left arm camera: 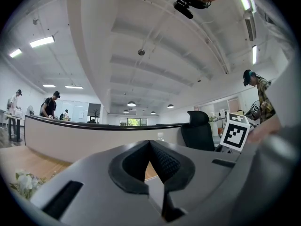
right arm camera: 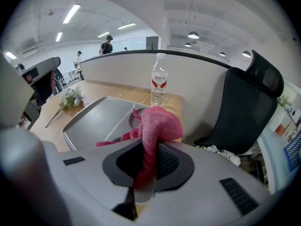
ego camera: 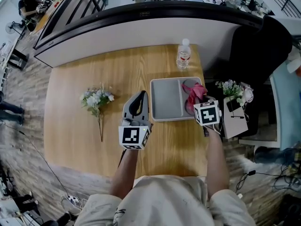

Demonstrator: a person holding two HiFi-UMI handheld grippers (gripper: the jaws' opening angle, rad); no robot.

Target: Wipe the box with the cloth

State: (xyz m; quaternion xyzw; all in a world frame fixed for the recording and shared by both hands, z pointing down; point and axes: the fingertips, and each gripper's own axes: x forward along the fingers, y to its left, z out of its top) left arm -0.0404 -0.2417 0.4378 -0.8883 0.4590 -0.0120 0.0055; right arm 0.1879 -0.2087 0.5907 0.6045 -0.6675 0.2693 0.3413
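Right gripper view: your right gripper (right arm camera: 149, 149) is clamped on the pink cloth (right arm camera: 159, 124), which bunches up past the jaws over the right-hand compartment of the grey box (right arm camera: 89, 117). Your left gripper (left arm camera: 149, 145) has its jaws closed tip to tip with nothing between them, just beside the box's left edge over the wooden table (ego camera: 75, 126). Further out: water bottle (ego camera: 183, 54) behind the box, flower sprig (ego camera: 97, 100) to its left, black chair (right arm camera: 249, 102) off the table's right side.

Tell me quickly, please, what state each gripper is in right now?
Left gripper: shut, with nothing between its jaws.
Right gripper: shut on the pink cloth.
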